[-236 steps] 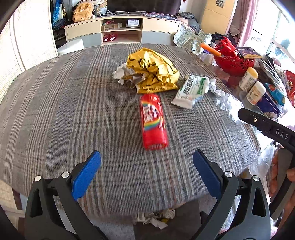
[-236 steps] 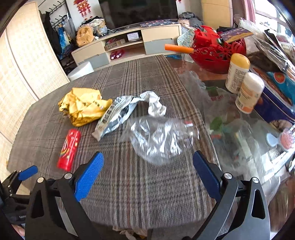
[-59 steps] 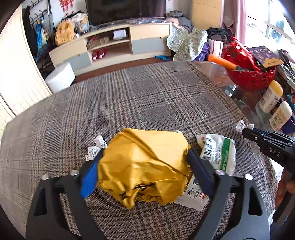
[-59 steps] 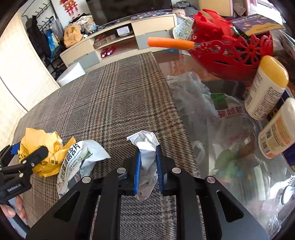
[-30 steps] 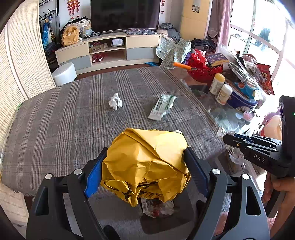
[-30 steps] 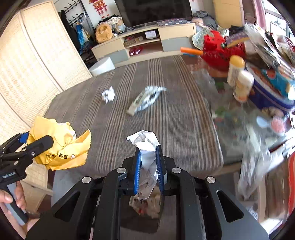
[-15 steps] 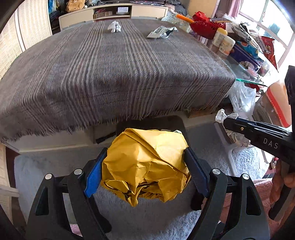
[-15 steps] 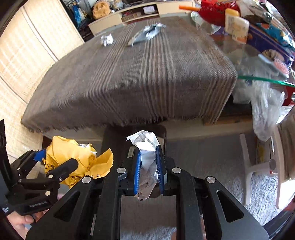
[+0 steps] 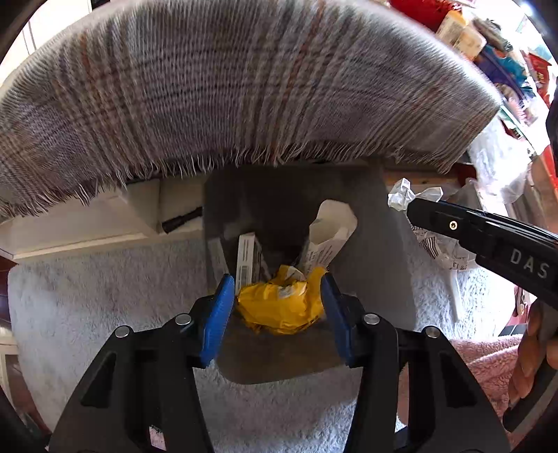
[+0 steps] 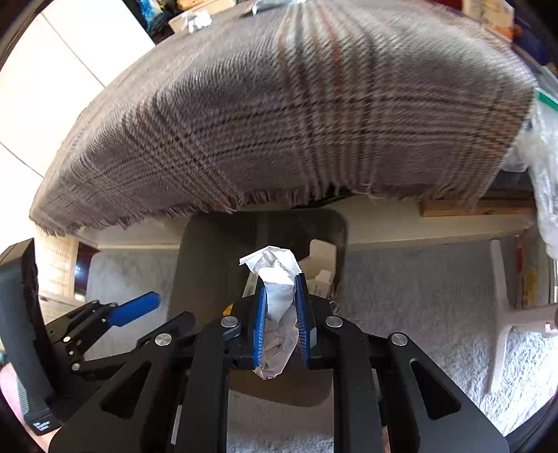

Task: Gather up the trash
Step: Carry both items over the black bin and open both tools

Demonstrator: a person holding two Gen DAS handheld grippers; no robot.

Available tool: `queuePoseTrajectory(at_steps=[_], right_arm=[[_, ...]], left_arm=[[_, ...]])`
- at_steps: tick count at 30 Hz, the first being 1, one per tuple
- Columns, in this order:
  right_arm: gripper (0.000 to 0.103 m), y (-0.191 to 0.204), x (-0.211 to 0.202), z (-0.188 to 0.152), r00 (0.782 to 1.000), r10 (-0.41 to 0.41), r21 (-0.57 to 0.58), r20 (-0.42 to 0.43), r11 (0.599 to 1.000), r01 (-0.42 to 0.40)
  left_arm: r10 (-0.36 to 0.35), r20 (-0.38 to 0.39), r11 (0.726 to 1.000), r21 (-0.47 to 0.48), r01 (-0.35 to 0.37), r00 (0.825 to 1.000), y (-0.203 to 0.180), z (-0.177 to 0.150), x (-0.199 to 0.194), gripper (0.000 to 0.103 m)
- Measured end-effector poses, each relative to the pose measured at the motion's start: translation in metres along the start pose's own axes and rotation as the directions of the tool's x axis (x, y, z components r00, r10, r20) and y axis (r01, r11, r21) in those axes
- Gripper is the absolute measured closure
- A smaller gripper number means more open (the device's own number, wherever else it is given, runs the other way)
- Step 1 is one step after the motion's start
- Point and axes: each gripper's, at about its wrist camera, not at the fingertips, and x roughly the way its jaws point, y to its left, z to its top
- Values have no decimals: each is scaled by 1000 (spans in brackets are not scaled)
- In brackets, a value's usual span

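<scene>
Crumpled wrappers, light and springy (best pinched mid-bulk): yellow wrapper (image 9: 279,306) lies in the grey bin (image 9: 394,278) between the left gripper's (image 9: 277,317) parted fingers, while right gripper (image 10: 280,324) clamps a white wrapper (image 10: 277,296) above it.

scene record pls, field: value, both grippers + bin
left gripper: open over bin, pads either side of yellow wrapper, contact unclear
yellow wrapper: crumpled, in bin
right gripper: shut on white wrapper
white wrapper: crumpled, held above bin
bin: dark, on pale rug below table edge, holds boxes and paper
tablecloth: plaid, fringed edge overhangs bin
paper ball: on the table, far side
</scene>
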Motion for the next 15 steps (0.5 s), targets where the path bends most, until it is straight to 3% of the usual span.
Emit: queuePoseTrajectory(at_steps=[3, 4, 5, 6, 7, 10, 13, 15], right_arm=[[81, 1, 5, 3, 1000, -13, -4, -6, 1000, 13], [72, 1, 5, 5, 1000, -16, -6, -4, 1000, 16], [47, 1, 4, 6, 1000, -17, -1, 1, 1000, 17], [34, 1, 4, 8, 1000, -17, 9, 11, 1000, 17], [30, 0, 3, 9, 1000, -19, 18, 24, 1000, 19], [29, -2, -1, 11, 999, -27, 23, 37, 999, 26], [10, -1, -5, 11, 997, -48, 16, 55, 999, 47], [3, -1, -10, 10, 995, -68, 10, 70, 998, 67]], left_arm=[[16, -16, 1000, -18, -17, 1000, 5, 3, 6, 43], [22, -13, 1000, -17, -22, 1000, 6, 2, 7, 42], [28, -8, 999, -16, -29, 1000, 6, 2, 7, 40], [34, -8, 999, -15, -34, 999, 7, 3, 7, 37], [34, -9, 999, -17, -34, 999, 8, 2, 8, 36], [34, -5, 999, -22, -35, 999, 12, 1, 7, 30], [40, 6, 999, -19, -39, 999, 15, -3, 2, 22], [41, 16, 999, -21, -41, 999, 18, -6, -2, 16]])
